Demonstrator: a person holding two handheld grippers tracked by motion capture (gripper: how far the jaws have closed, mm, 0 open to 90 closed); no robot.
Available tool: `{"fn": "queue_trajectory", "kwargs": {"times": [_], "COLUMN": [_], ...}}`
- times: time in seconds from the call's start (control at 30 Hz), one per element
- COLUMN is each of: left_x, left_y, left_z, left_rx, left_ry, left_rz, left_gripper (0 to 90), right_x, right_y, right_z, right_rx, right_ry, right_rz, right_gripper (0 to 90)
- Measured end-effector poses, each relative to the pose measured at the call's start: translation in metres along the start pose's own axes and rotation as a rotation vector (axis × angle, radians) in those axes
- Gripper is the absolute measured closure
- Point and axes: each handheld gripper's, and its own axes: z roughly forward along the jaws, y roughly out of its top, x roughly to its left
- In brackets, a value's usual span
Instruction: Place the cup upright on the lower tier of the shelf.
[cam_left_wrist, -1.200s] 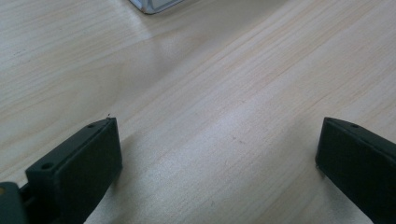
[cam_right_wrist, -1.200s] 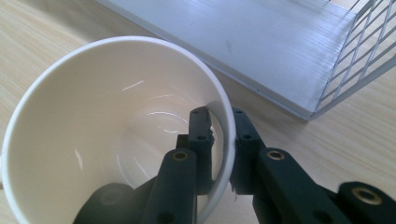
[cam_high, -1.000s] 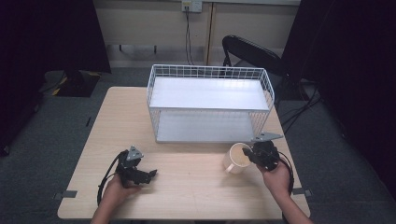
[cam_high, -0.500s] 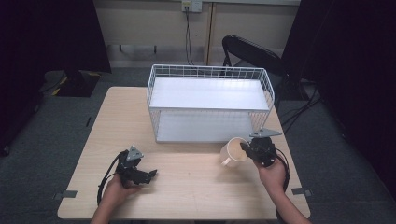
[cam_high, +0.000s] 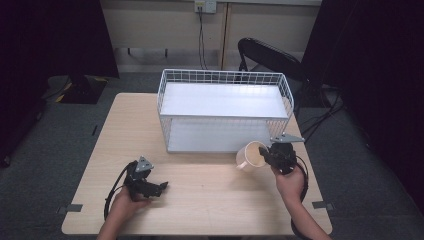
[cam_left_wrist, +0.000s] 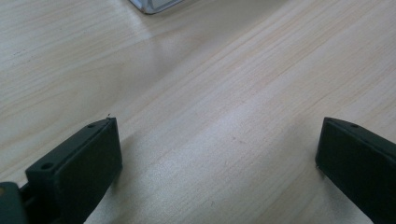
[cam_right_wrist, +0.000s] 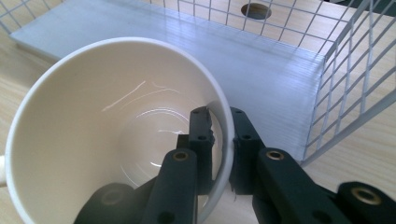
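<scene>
Cup (cam_high: 251, 156) sits pinched by its rim in my right gripper (cam_right_wrist: 219, 121), one jaw inside the wall, one outside, clamped tight on it. It's tipped, mouth toward my hand, handle on the far side from the jaws, just off the front right corner of the wire rack (cam_high: 225, 80). Rack's lower shelf (cam_right_wrist: 261, 60) lies straight ahead past the cup, so prob. the move goes fwd into that gap. Left gripper (cam_high: 145, 184) rests well apart on the table (cam_left_wrist: 224, 93), jaws wide, nothing in them.
</scene>
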Motion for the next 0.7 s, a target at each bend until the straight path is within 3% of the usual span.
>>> {"fn": "queue_trajectory", "kwargs": {"times": [0.5,0.7], "left_x": [0.0,0.0], "left_y": [0.0,0.0], "left_z": [0.0,0.0], "left_rx": [0.0,0.0], "left_ry": [0.0,0.0], "left_rz": [0.0,0.0], "left_gripper": [0.0,0.0], "right_x": [-0.0049,-0.0002], "right_y": [0.0044,0.006], "right_z": [0.0034,0.0057], "right_rx": [-0.057,-0.075], "right_ry": [-0.04,-0.047], "right_rz": [0.045,0.045], "right_gripper": [82.8,82.9]}}
